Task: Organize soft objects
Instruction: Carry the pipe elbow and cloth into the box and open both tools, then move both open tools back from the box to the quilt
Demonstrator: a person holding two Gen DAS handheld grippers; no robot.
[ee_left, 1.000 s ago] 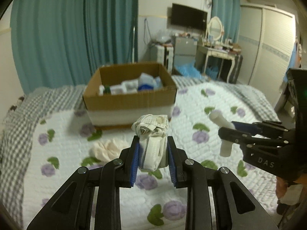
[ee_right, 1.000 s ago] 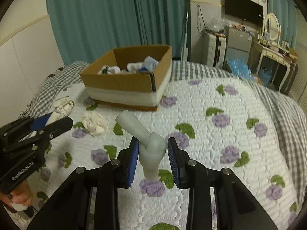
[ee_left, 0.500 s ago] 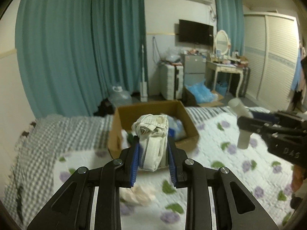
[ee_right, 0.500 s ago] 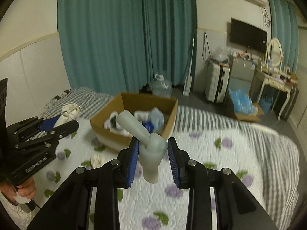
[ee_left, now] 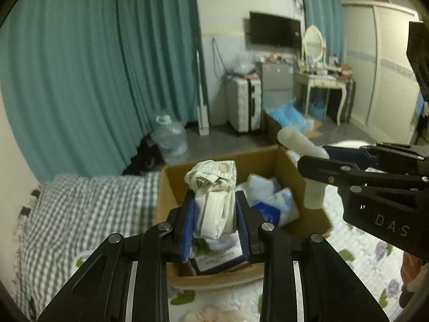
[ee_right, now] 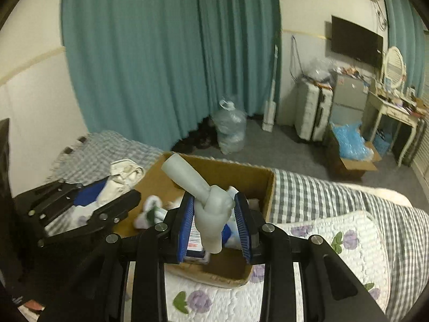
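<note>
My left gripper point(ee_left: 215, 225) is shut on a rolled cream cloth bundle point(ee_left: 214, 196) and holds it over the open cardboard box point(ee_left: 281, 158) on the bed. My right gripper point(ee_right: 213, 225) is shut on a knotted pale grey sock point(ee_right: 206, 201), also above the box point(ee_right: 265, 185). The box holds several white and blue soft items point(ee_left: 270, 201). The right gripper shows at the right of the left wrist view point(ee_left: 321, 161); the left gripper shows at the left of the right wrist view point(ee_right: 115, 185).
The box stands on a floral quilt point(ee_right: 356, 241) over a grey checked blanket point(ee_left: 88, 209). A crumpled cream cloth point(ee_left: 219, 315) lies on the quilt in front of the box. Teal curtains, a water jug point(ee_left: 170, 136), a suitcase and a dressing table stand beyond the bed.
Both grippers have moved forward and up from the quilt to above the box, each still holding its item. The box now sits directly under the fingers.
</note>
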